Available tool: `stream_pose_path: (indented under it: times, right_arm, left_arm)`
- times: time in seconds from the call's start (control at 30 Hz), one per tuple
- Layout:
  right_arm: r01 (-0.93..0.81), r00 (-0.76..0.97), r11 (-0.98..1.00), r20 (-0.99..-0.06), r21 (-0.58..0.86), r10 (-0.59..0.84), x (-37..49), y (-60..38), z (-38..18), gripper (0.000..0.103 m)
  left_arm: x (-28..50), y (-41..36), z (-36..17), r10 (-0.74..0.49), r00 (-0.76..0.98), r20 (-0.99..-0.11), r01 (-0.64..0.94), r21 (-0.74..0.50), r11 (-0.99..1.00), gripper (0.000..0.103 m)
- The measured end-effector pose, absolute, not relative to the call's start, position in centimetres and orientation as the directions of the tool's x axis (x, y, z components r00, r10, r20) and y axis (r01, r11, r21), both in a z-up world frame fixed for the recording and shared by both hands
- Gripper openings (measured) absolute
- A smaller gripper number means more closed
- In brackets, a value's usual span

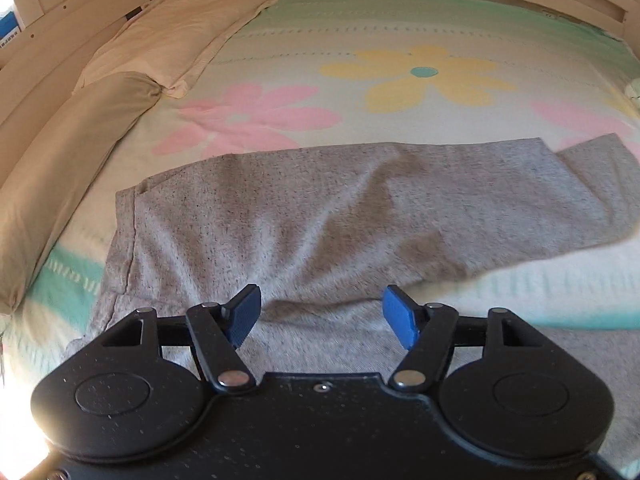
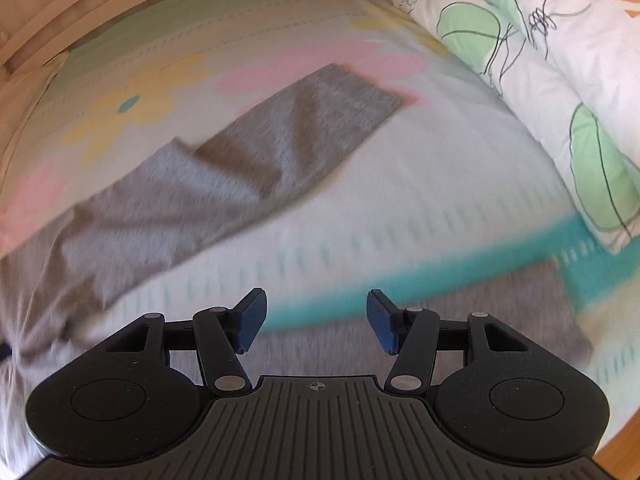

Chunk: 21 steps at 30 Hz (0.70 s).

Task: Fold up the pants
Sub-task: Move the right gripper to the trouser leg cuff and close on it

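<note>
Grey speckled pants (image 1: 320, 216) lie spread on a flowered bed sheet (image 1: 400, 72). In the left wrist view the waistband end is at the left and one leg runs off to the right. My left gripper (image 1: 320, 314) hangs open just above the near part of the fabric, nothing between its blue pads. In the right wrist view the far leg (image 2: 248, 160) stretches diagonally up to the right, and the other leg's end (image 2: 500, 312) lies near the front. My right gripper (image 2: 316, 318) is open above that near leg, holding nothing. This view is motion-blurred.
Two beige pillows (image 1: 168, 40) lie along the wooden headboard (image 1: 80, 12) at the left. A rolled white duvet with green leaf print (image 2: 560, 80) lies along the right side of the bed. A wooden bed edge (image 2: 624, 444) shows at the lower right.
</note>
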State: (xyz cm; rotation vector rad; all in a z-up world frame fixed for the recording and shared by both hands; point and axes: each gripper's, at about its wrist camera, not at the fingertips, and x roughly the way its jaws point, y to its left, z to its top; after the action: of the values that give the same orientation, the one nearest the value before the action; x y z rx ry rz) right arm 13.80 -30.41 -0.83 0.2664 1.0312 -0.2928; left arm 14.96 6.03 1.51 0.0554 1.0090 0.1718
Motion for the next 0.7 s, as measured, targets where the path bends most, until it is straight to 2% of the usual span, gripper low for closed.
stream_pose_path:
  times: [0.3,0.7]
  right_arm:
    - [0.408,0.547,0.911,-0.816,0.065,-0.187,25.0,-32.6,-0.5,0.054]
    - [0.437,0.553,0.897,-0.807,0.065,-0.210,35.6,-31.6,-5.0,0.052]
  left_arm:
    - [17.8,8.0,-0.7,0.131,0.426,-0.895,-0.179,0.059,0.982,0.069]
    - [18.2,7.2,0.1,0.116,0.461,-0.880,-0.185,0.033,0.982,0.069]
